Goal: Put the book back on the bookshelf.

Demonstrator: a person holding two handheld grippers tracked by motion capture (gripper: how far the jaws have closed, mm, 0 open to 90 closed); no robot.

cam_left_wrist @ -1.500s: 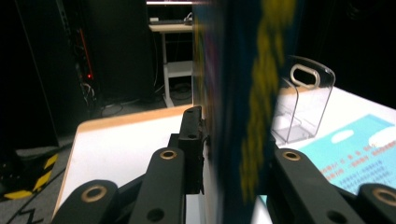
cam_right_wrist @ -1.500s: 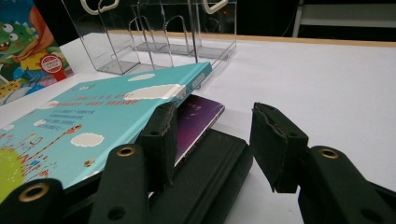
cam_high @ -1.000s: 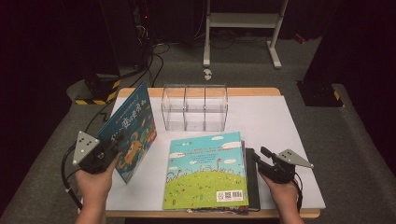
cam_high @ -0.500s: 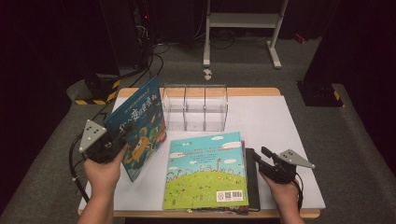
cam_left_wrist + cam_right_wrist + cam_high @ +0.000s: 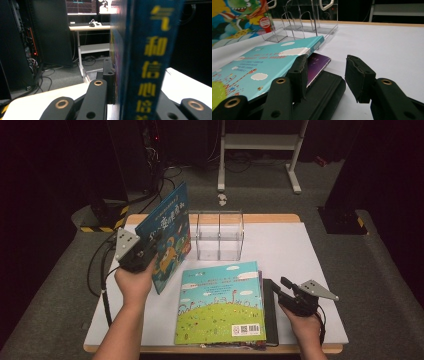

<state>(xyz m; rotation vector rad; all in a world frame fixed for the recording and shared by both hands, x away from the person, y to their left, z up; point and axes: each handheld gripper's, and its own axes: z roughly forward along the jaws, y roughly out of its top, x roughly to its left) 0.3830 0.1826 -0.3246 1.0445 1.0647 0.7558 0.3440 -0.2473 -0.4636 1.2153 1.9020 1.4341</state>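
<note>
Blue book: a picture book (image 5: 167, 237) with a blue cover and yellow characters on its spine, held upright and tilted above the left part of the tabletop, just left of the clear rack; its lower corner is close to the tabletop, and whether it touches I cannot tell.
Left gripper: the left gripper (image 5: 142, 255) sits at the book's left edge, in the person's left hand (image 5: 135, 282).
Left fingers: clamped on the blue book; in the left gripper view the spine (image 5: 147, 60) stands straight up between the black fingers (image 5: 96, 97), which press its covers from both sides.
Clear rack: a see-through divider rack (image 5: 220, 235) stands at the far middle of the tabletop, its slots showing nothing inside.
Book stack: a teal-and-green picture book (image 5: 220, 302) lies flat at the near middle, on top of a purple-covered book (image 5: 318, 63) and a black book (image 5: 270, 305) whose edge shows along the right side.
Right gripper: the right gripper (image 5: 282, 287) rests low at the near right, just beside the right edge of the stack, in the person's right hand (image 5: 305, 320).
Right fingers: part-way apart with nothing between them; in the right gripper view one finger (image 5: 299, 72) stands against the stack's edge, the other (image 5: 358, 75) over bare tabletop.
Tabletop: white surface (image 5: 300, 250) with a wooden rim at the far side.
</note>
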